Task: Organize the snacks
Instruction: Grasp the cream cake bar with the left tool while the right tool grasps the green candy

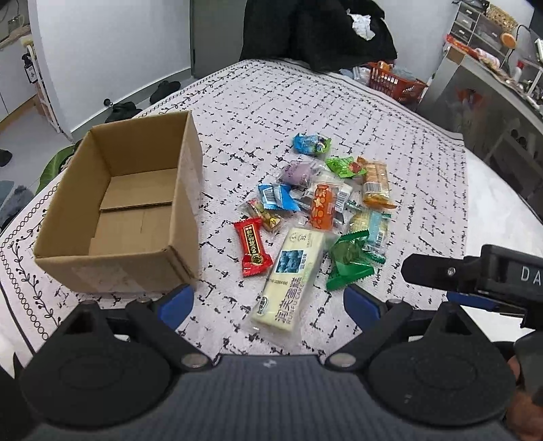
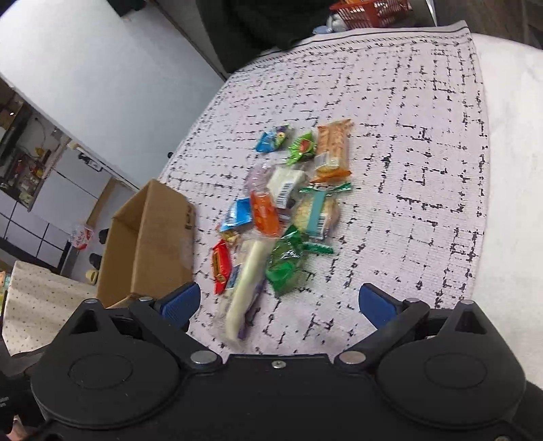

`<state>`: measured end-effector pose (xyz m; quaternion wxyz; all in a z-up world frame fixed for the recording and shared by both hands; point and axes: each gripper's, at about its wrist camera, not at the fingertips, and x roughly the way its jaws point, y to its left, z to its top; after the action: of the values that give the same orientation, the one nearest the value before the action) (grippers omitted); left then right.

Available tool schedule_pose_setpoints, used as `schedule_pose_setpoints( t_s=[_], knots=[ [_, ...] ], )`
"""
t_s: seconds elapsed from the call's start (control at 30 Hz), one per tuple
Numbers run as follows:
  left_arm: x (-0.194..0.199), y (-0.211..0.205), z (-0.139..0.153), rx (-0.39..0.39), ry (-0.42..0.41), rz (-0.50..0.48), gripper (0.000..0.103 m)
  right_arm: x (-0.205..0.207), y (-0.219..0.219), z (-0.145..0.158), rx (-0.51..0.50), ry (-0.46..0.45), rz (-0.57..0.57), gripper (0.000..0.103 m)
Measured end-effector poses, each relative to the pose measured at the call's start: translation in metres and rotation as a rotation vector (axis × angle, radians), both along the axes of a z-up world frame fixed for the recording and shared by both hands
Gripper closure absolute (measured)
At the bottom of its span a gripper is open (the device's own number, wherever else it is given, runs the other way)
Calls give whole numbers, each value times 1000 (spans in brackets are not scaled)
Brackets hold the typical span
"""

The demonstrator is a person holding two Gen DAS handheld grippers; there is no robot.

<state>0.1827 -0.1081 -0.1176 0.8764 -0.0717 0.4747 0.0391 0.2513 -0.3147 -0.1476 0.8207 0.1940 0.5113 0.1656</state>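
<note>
An open, empty cardboard box [image 1: 129, 210] [image 2: 149, 244] stands on the patterned tablecloth [image 1: 237, 112] at the left. To its right lies a loose pile of wrapped snacks: a long white cake bar [image 1: 288, 278] [image 2: 246, 288] nearest me, a red packet [image 1: 251, 246] [image 2: 220, 266], a green packet [image 1: 349, 261] [image 2: 286, 263], an orange packet [image 1: 320, 205] [image 2: 266, 212] and several others. My left gripper [image 1: 268, 305] hovers open just short of the cake bar. My right gripper [image 2: 280, 302] is open above the near end of the pile, holding nothing.
The right gripper's black body [image 1: 475, 274] juts into the left wrist view at the right. Beyond the table's far edge hangs a black garment [image 1: 315, 30], with an orange basket [image 1: 393, 81] [image 2: 370, 12] beside it. A metal counter [image 1: 482, 98] stands at the right.
</note>
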Motion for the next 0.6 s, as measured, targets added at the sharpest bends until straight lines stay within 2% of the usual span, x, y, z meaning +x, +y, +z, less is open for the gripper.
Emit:
schedule_pose_setpoints(
  t_s=[0.07, 0.13, 0.2, 0.27, 0.37, 0.6],
  knots=[
    [6, -2, -6, -8, 13, -4, 10, 6, -1, -5, 5, 6, 4, 5],
    [10, -4, -11, -14, 22, -8, 14, 11, -1, -10, 15, 27, 7, 12],
    [14, -6, -17, -6, 38, -6, 17, 18, -1, -18, 28, 54, 13, 25],
    [20, -5, -26, -18, 64, 4, 24, 23, -1, -24, 44, 79, 18, 30],
    [29, -3, -38, -34, 103, 22, 33, 29, 0, -31, 60, 94, 19, 32],
    [50, -2, -63, -73, 177, 56, 36, 46, -4, -52, 86, 141, 24, 44]
  ],
)
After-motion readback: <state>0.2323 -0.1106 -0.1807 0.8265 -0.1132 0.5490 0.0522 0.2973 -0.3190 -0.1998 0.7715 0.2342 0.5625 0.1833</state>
